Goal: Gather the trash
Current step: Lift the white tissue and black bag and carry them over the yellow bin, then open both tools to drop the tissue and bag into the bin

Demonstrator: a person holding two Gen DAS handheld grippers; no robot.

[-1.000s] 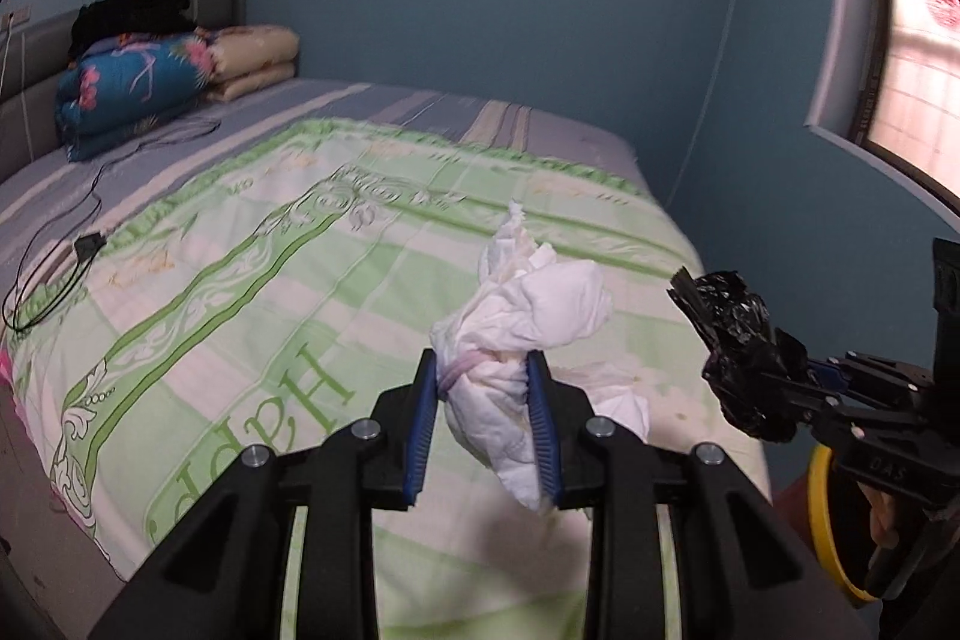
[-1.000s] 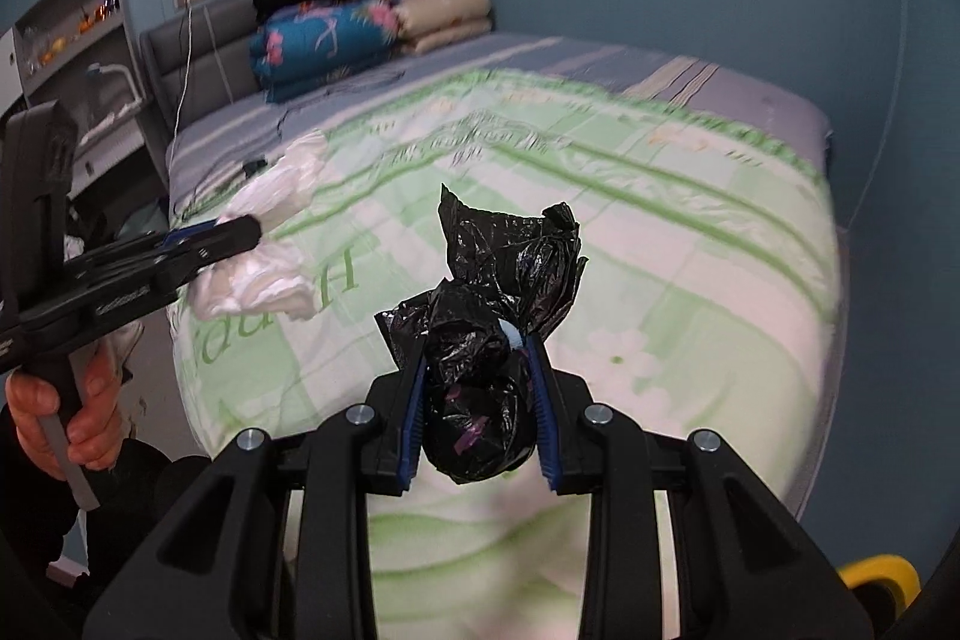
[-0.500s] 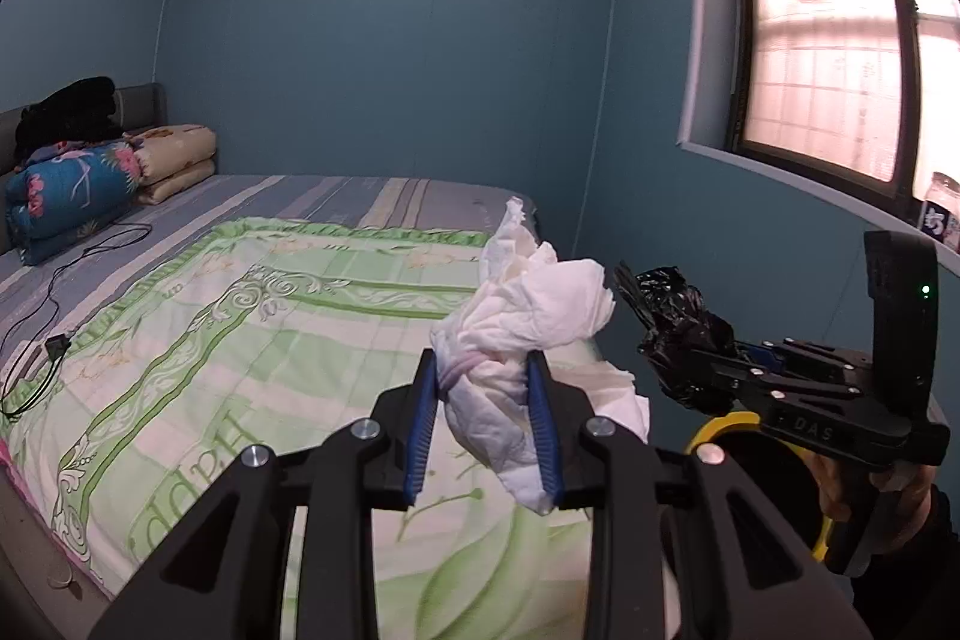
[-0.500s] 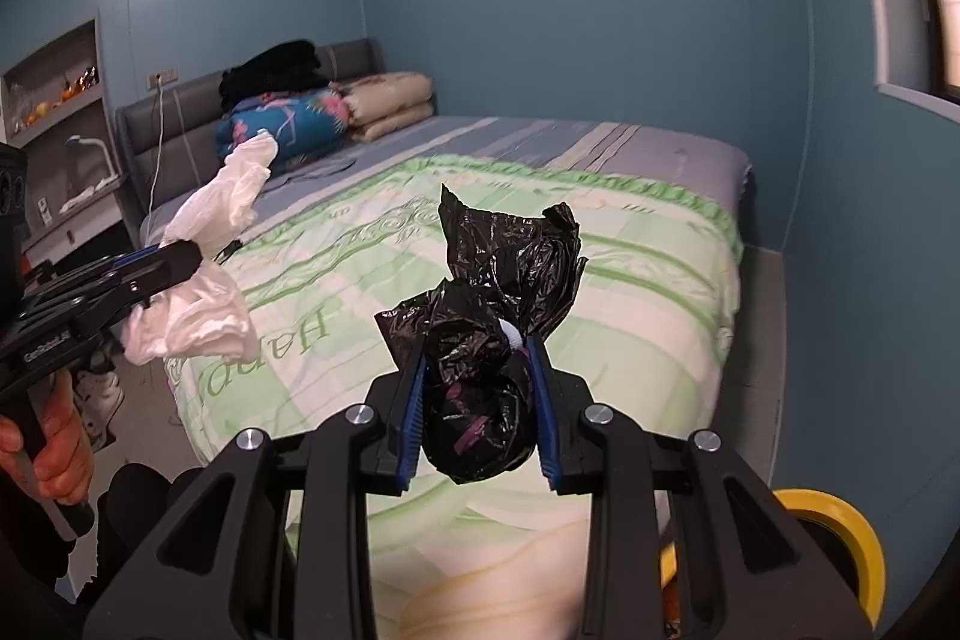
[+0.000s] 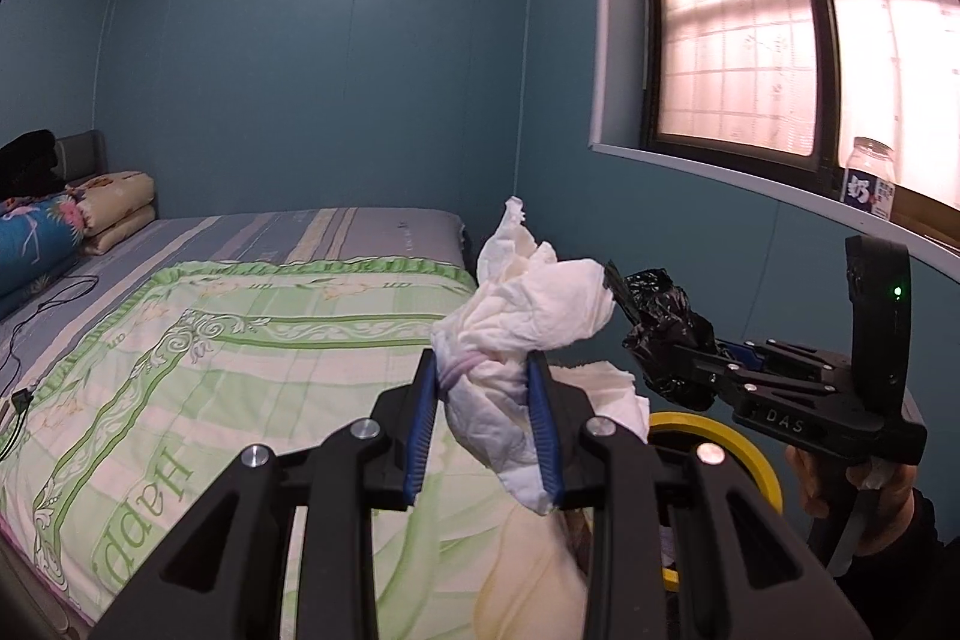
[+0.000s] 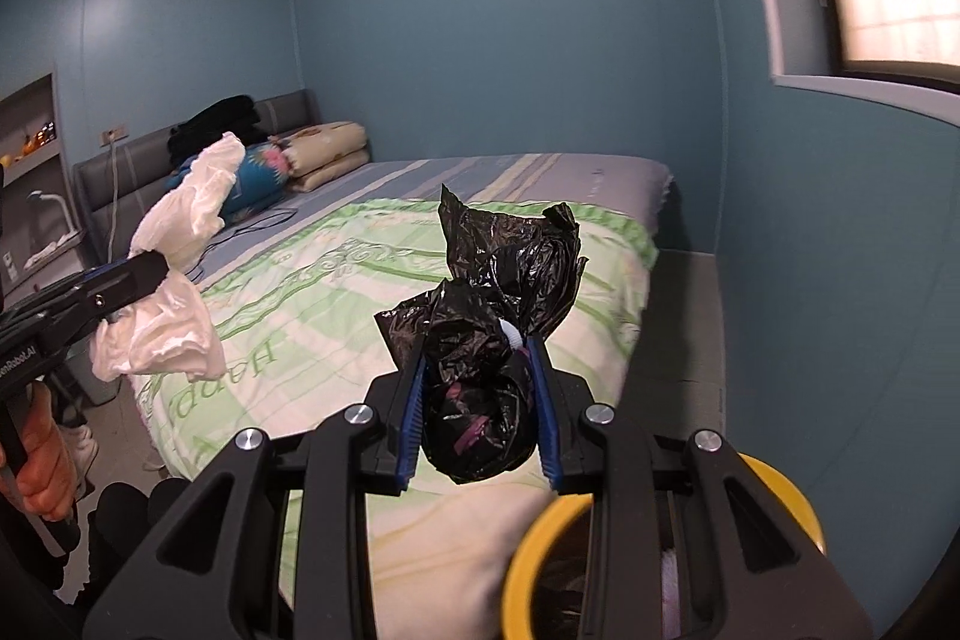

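Trash here is two bundles, one per hand. Left tongs (image 5: 485, 424) are clamped tight on a white wad (image 5: 516, 334) of crumpled tissue or diaper-like stuff, blue pads squeezing its lower half while the rest puffs up above the tips and a flap hangs down below them. Right tongs (image 6: 477, 400) are closed the same way on a knotted black bag (image 6: 492, 316), with its crinkled top sticking up past the fingers and a bit of pink and white showing through the plastic.

Both bundles are up in the air, off the bed (image 5: 240, 340). From the left camera, the black bag sits just to the right of the white wad, nearly touching its tip, with the right hand (image 5: 852, 490) gripping the handle further right. From the right camera the white wad is off to the left, well apart from the black bag.

Below and a little right of both tongs there's a yellow-rimmed bin (image 6: 600, 568), partly hidden behind the tong arms, right next to the bed corner. Green quilt with "Happy" on it lies under the left tongs. A bottle (image 5: 870, 178) stands on the window sill up to the right.
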